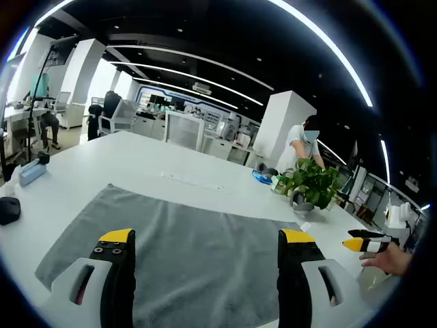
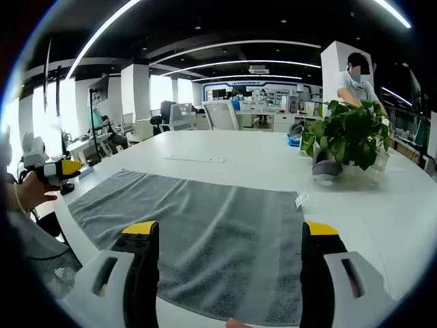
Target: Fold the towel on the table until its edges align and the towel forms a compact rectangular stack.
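Fingers [image 1: 117, 254] spread wide over flat towel [image 1: 198, 253], long axis crosswise.

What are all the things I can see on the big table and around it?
towel: one, grey, spread flat on the table
table: one, white, under the towel
potted plant: one, green, on the table past the towel's far corner
blue dish: one, near the plant
ruler-like strip: one, white, beyond the towel
black object: one, at the table's edge
office chairs: several, white, far side
left gripper: yellow-tipped jaws, open above the towel
right gripper: the same, open
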Demonstrator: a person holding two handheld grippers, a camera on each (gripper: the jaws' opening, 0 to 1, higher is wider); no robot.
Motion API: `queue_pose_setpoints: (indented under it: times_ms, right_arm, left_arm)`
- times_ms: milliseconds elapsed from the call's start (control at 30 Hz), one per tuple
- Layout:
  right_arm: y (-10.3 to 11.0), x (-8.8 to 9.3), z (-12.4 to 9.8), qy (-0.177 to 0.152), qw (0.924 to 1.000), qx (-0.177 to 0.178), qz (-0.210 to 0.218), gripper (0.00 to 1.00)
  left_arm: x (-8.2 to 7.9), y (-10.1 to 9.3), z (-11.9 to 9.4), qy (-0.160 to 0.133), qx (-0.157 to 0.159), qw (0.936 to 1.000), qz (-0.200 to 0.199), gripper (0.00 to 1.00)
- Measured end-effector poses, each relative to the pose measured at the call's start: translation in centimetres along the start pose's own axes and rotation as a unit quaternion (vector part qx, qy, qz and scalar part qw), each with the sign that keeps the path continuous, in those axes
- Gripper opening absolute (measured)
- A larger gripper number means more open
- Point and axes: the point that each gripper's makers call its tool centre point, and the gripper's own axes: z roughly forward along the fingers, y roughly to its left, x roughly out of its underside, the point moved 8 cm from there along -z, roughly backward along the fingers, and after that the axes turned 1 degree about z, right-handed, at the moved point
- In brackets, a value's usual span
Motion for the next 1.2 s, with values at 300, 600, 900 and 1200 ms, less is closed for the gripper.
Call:
queue_pose_setpoints:
  times_ms: [300, 600, 900, 1200]
  right_arm:
    - [-0.1, 0.0, 0.0, 0.001, 1.0000, 0.002, 0.000, 0.86]
    - [-0.4, -0.3, -0.3, -0.006, 0.9999, 0.012, -0.003, 0.82]
    - [-0.3, -0.2, -0.2, -0.002, 0.9999, 0.014, -0.004, 0.81]
    - [-0.7, -0.9, -0.4, -0.012, 0.9997, 0.022, -0.004, 0.80]
  left_arm:
    - [0.0, -0.2, -0.2, -0.001, -0.001, 1.0000, 0.000, 0.88]
    - [0.0, -0.5, -0.4, -0.001, -0.001, 1.0000, 0.000, 0.88]
    - [-0.3, -0.6, -0.6, -0.008, 0.000, 0.9999, -0.008, 0.87]
    - [-1.3, 0.0, -0.6, -0.030, -0.003, 0.9993, -0.022, 0.86]
